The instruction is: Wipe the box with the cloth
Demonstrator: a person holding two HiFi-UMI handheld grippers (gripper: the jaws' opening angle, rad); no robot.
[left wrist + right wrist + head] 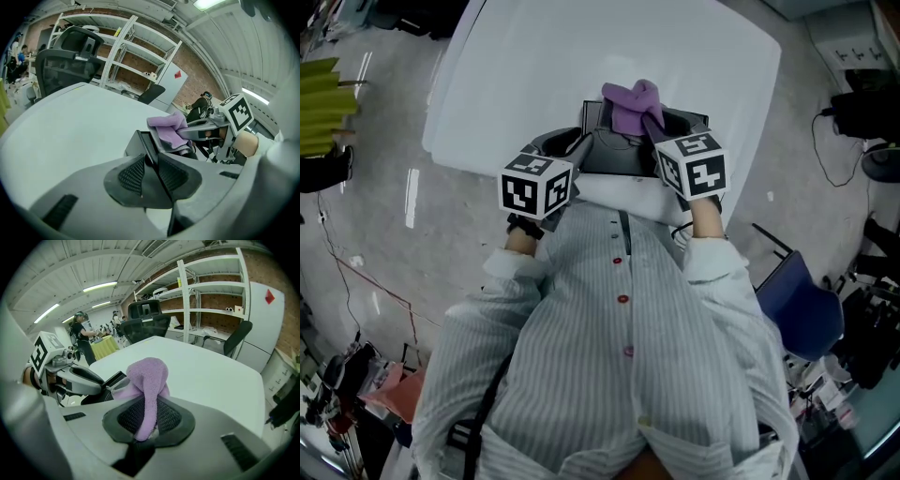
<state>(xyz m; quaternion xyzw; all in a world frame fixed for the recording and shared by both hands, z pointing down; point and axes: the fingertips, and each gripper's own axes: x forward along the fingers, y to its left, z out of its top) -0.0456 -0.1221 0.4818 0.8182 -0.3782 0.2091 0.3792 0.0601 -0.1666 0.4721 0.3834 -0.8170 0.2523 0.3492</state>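
A dark open box (614,150) sits at the near edge of the white table (581,66), right in front of me. My left gripper (572,145) is shut on the box's left wall (147,145), the thin dark edge pinched between its pads. A purple cloth (633,105) is bunched over the box's far right part. My right gripper (654,127) is shut on the cloth (147,385), which hangs down between its pads. In the left gripper view the cloth (168,129) lies on the box with the right gripper (206,130) beside it.
Black office chairs (65,61) and white shelving (211,301) stand beyond the table. A blue chair (802,309) is at my right, cables (834,159) lie on the floor. People stand far off by a green-covered table (105,345).
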